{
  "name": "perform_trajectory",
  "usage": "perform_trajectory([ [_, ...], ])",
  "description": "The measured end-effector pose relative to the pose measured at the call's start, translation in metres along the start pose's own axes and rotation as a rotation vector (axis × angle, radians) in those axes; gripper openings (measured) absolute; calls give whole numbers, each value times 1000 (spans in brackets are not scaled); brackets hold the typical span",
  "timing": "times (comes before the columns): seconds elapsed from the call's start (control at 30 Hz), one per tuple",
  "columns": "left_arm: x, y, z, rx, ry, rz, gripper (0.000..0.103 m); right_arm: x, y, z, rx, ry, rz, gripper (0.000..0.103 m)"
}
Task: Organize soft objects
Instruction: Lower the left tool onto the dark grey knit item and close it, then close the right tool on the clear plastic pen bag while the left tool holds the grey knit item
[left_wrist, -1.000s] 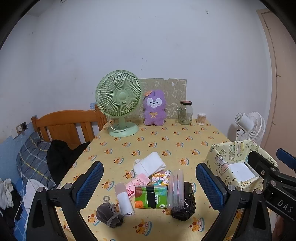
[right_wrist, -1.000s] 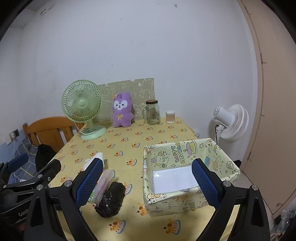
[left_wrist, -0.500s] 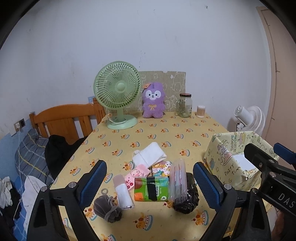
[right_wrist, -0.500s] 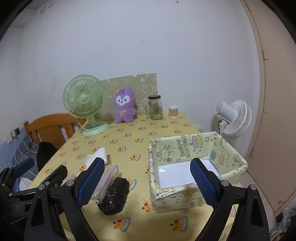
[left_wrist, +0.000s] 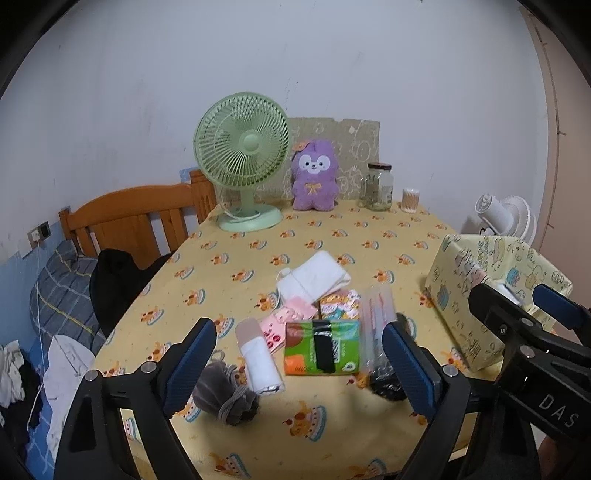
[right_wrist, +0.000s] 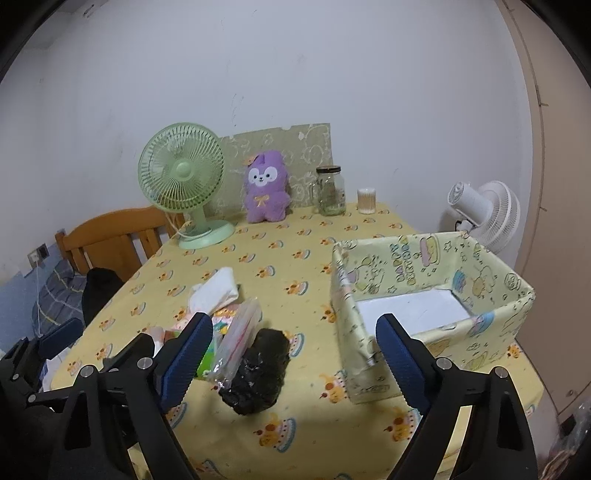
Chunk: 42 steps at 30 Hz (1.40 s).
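Yellow tablecloth (left_wrist: 332, 236); only right view shows box interior (right_wrist: 410, 312).

Two fans (left_wrist: 242, 168), one plush toy (left_wrist: 314, 181), one jar (left_wrist: 379, 186), one patterned box (right_wrist: 428, 306).

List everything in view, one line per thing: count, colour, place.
desk fan: 1, green, table's far left
plush toy: 1, purple, beside the desk fan
glass jar: 1, clear, far edge
patterned box: 1, pale yellow, table's right
white cloth: 1, mid-table
tissue pack: 1, green, in the near pile
drawstring pouch: 1, grey, near left
black bundle: 1, left of the patterned box
standing fan: 1, white, beyond the table
left gripper: blue fingers, open
right gripper: blue fingers, open
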<state>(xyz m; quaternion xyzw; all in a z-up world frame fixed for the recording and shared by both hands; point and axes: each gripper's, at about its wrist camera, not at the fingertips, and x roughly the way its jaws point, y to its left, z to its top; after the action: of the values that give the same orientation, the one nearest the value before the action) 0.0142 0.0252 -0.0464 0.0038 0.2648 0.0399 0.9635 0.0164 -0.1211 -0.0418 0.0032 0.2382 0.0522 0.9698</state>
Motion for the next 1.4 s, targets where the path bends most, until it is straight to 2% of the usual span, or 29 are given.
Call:
perform_trajectory([
  [0.4,24,27,-26,-30,88,32,93,29,28,-24,-19,51,-2,90],
  [0.87,56,52,-48,-66,182,65,90,57,53,-37,-60,114,-1,90],
  [1.07,61,68,-55,-120,210,74,82,64,62,-39,-71,131,-1,90],
  [1.13,62,71,-58,-129,220,57,79,66,65,-40,-77,136,3,90],
  [1.2,63,69,-60,-128,228,29,73,67,67,-41,-82,142,7,90],
  [1.23,63,67,-60,-126,231,19,65,68,68,-42,-84,145,8,90],
  [1.4,61,59,-58,-102,219,21,60,72,67,-41,-80,154,1,90],
])
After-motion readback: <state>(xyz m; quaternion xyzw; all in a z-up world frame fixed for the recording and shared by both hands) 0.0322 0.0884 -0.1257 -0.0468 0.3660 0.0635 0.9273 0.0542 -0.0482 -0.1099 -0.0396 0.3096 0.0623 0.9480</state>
